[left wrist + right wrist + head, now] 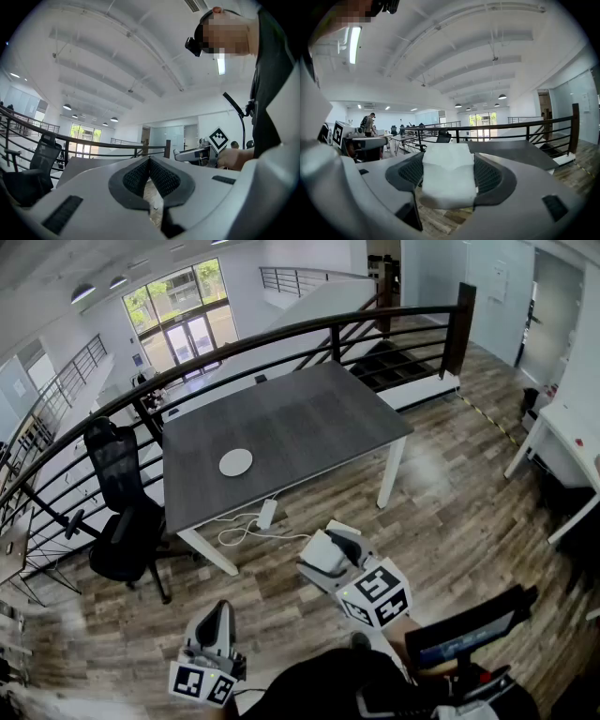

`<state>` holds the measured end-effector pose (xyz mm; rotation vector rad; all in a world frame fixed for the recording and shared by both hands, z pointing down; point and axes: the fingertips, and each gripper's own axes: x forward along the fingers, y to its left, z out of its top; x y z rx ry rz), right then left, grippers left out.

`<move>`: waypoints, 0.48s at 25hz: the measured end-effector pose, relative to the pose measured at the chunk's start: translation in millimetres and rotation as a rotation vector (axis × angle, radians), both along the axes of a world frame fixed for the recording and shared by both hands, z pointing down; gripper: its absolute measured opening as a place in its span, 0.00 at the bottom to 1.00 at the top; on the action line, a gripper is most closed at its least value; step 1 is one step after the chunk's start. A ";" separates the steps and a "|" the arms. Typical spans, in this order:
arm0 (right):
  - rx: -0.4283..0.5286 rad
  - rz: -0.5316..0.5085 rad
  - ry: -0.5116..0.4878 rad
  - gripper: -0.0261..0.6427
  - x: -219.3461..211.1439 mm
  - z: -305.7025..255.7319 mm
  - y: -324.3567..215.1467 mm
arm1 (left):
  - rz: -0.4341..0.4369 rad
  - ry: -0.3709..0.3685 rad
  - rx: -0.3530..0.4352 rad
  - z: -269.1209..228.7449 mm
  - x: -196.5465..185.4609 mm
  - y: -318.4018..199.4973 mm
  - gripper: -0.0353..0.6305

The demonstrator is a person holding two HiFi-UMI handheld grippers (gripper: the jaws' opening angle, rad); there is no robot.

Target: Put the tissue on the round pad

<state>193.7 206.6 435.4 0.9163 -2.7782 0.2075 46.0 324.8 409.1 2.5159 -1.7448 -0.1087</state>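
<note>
A white round pad (236,462) lies on the dark grey table (309,418), near its front left. The tissue (447,180), a white folded pack, sits between my right gripper's pads, which press on both its sides. In the head view my right gripper (333,542) hovers over the wooden floor short of the table, with the tissue (322,555) in it. My left gripper (219,610) is lower left, close to my body. Its pads (161,178) meet at the tip with nothing between them. The right gripper (197,153) also shows at the right of the left gripper view.
A black office chair (122,512) stands left of the table. A power strip with a white cable (266,514) lies on the floor under the table's front edge. A dark railing (281,334) runs behind the table. A white table (572,442) stands at the right.
</note>
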 end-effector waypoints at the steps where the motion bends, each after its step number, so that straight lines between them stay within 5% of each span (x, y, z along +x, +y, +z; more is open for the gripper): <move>1: -0.009 0.001 -0.011 0.54 0.0 -0.4 -0.8 | -0.004 -0.001 -0.003 0.7 -1.0 -1.0 0.06; 12: -0.034 0.007 -0.018 0.54 0.2 0.9 0.6 | -0.041 0.057 0.000 1.8 -9.8 1.4 0.06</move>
